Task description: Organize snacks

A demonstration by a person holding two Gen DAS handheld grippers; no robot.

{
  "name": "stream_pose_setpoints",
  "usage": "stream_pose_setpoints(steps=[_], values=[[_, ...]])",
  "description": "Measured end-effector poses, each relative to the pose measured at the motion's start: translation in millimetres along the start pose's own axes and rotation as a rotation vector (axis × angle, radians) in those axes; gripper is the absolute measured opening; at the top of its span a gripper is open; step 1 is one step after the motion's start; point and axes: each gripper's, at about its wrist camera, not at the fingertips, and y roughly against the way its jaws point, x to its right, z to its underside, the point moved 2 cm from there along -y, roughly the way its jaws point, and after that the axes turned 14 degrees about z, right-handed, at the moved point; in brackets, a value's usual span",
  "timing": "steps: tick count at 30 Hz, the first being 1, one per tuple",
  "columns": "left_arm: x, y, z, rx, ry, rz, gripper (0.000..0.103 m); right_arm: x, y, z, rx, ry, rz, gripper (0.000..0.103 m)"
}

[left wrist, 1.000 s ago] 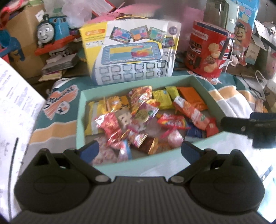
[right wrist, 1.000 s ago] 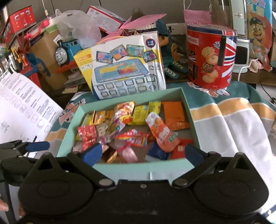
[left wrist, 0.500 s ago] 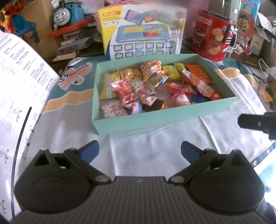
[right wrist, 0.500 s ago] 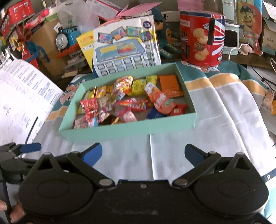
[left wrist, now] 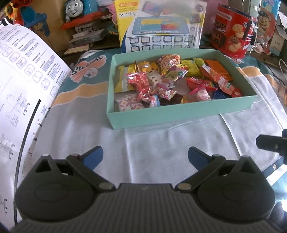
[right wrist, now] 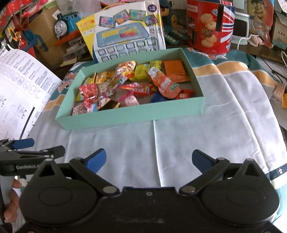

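A shallow mint-green box [left wrist: 179,114] [right wrist: 129,114] sits on a cloth-covered table. It holds several wrapped snacks [left wrist: 172,80] [right wrist: 129,86], red, yellow, orange and pink. My left gripper [left wrist: 145,157] is open and empty, held over the white cloth well in front of the box. My right gripper [right wrist: 148,159] is open and empty too, also in front of the box. Each gripper shows at the edge of the other's view: the right one in the left wrist view [left wrist: 269,145], the left one in the right wrist view [right wrist: 23,148].
A printed instruction sheet [left wrist: 19,86] [right wrist: 19,84] stands at the left. Behind the box are a toy tablet package [left wrist: 161,28] [right wrist: 123,34], a red biscuit tin [left wrist: 233,39] [right wrist: 209,25] and a blue toy train [left wrist: 77,10] [right wrist: 66,23]. A small wrapper [right wrist: 279,93] lies at the far right.
Both grippers have pulled back from the box toward me. The box now lies farther away, with bare cloth between it and the fingers. Both stay open.
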Motion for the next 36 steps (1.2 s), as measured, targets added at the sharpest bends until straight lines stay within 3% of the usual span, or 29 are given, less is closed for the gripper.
stream_pose_setpoints(steps=[36], values=[[-19.4,-2.1,0.5,-0.010,0.071,-0.062,0.103,-6.0,-10.5,-10.4,-0.026,0.067,0.025,0.103]])
